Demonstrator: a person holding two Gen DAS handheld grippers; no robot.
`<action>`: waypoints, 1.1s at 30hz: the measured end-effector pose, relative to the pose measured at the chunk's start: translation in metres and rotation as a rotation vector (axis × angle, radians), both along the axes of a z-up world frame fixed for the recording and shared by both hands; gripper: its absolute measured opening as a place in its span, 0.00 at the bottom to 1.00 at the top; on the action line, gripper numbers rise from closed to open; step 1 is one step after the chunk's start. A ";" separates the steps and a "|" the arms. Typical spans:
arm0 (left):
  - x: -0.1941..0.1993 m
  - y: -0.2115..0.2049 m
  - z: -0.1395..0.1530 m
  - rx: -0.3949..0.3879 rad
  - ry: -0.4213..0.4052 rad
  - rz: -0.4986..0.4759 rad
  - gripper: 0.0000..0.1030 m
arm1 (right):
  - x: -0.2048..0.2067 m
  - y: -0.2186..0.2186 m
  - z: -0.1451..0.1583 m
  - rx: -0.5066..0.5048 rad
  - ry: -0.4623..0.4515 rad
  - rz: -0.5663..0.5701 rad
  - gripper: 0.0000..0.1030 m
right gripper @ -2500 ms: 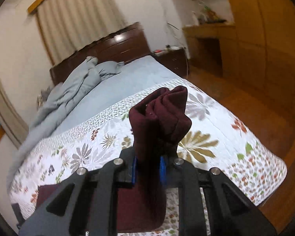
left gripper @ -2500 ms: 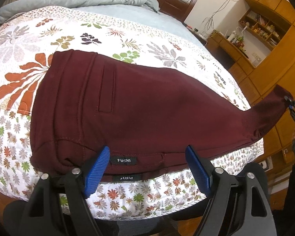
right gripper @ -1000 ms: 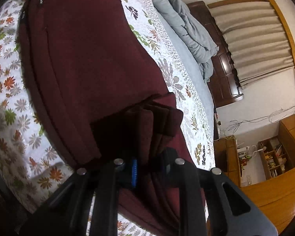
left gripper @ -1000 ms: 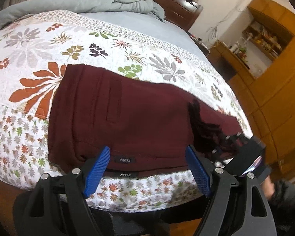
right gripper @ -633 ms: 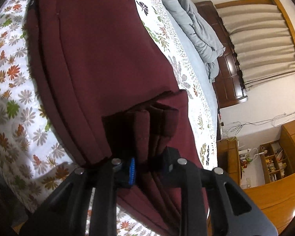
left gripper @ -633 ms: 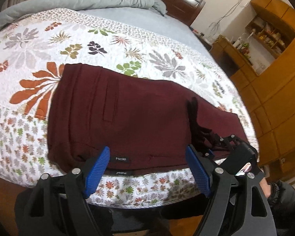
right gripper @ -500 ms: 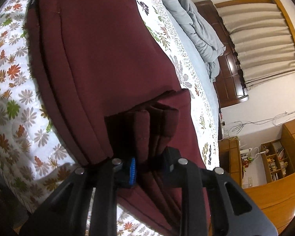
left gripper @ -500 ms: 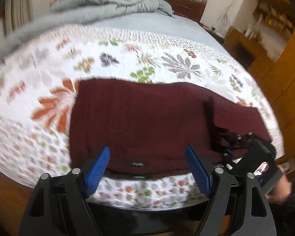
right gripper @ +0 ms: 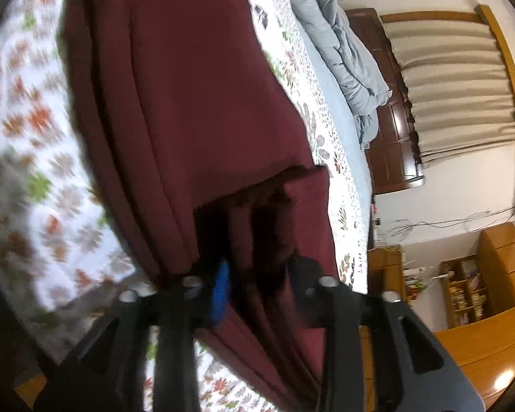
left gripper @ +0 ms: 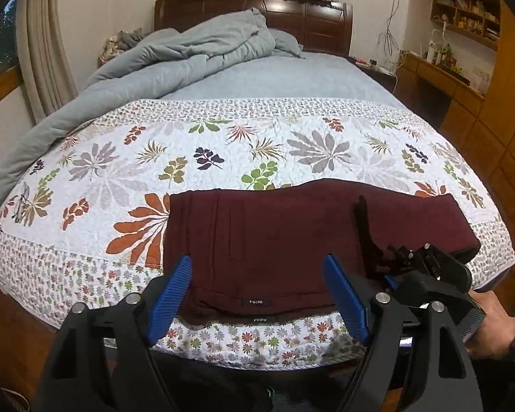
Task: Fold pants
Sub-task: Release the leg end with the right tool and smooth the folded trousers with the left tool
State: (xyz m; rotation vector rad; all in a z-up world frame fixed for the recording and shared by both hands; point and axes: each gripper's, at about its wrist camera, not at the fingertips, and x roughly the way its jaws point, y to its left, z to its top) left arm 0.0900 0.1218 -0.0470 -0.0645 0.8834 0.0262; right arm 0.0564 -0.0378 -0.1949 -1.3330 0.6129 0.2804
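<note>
Lying across the near edge of the flowered quilt (left gripper: 223,144), the maroon pants (left gripper: 274,226) have their long axis running along that edge, with the waistband toward the viewer and the folded bulk going off to the right. The right part seems already doubled over; a raised edge of cloth stands up there, where the leg ends are brought back on top.

The right gripper (right gripper: 257,285) is pinching these leg ends. Its jaws are pressed on a thick bunch of maroon cloth, and only a little of the blue pad shows beside the fabric. It sits at the right end of the pants, close to the quilt's near edge, so this hand is the nearer one to the fold. I judge the next move depends on it: the bunch must be laid down flat toward the waistband side before it lets go, otherwise the layers may slide.

The left gripper (left gripper: 257,292) hangs just in front of the waistband with its blue fingers (left gripper: 170,292) spread wide and nothing between them. The pants lie straight ahead of it, a little beyond the tips.

Two small black labels on the waistband read "FUSHI". Behind the quilt a grey duvet (left gripper: 189,55) is heaped toward the dark headboard (left gripper: 326,24).
</note>
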 end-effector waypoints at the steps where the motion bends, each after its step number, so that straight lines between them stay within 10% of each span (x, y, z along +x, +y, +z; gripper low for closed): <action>1: -0.002 0.000 0.002 -0.003 -0.003 -0.002 0.77 | -0.005 0.001 0.009 0.024 0.011 0.008 0.52; 5: -0.006 0.003 -0.001 -0.043 -0.004 -0.012 0.77 | -0.008 -0.015 0.061 0.266 0.169 -0.074 0.54; 11: 0.016 -0.016 -0.030 -0.379 -0.004 -0.202 0.77 | 0.040 -0.134 0.134 0.743 0.326 -0.388 0.54; 15: 0.057 -0.047 -0.054 -0.644 0.012 -0.318 0.77 | 0.076 -0.237 0.134 1.042 0.451 -0.615 0.49; 18: 0.080 -0.082 -0.063 -0.677 -0.005 -0.418 0.77 | 0.089 -0.286 0.120 1.236 0.561 -0.693 0.44; 23: 0.098 -0.121 -0.096 -0.708 0.045 -0.470 0.77 | 0.095 -0.298 0.089 1.305 0.682 -0.699 0.39; 29: 0.093 -0.135 -0.147 -0.693 0.163 -0.435 0.77 | 0.101 -0.327 0.055 1.295 0.772 -0.749 0.03; 33: 0.091 -0.135 -0.146 -0.673 0.145 -0.437 0.77 | 0.111 -0.340 0.074 1.403 0.800 -0.717 0.22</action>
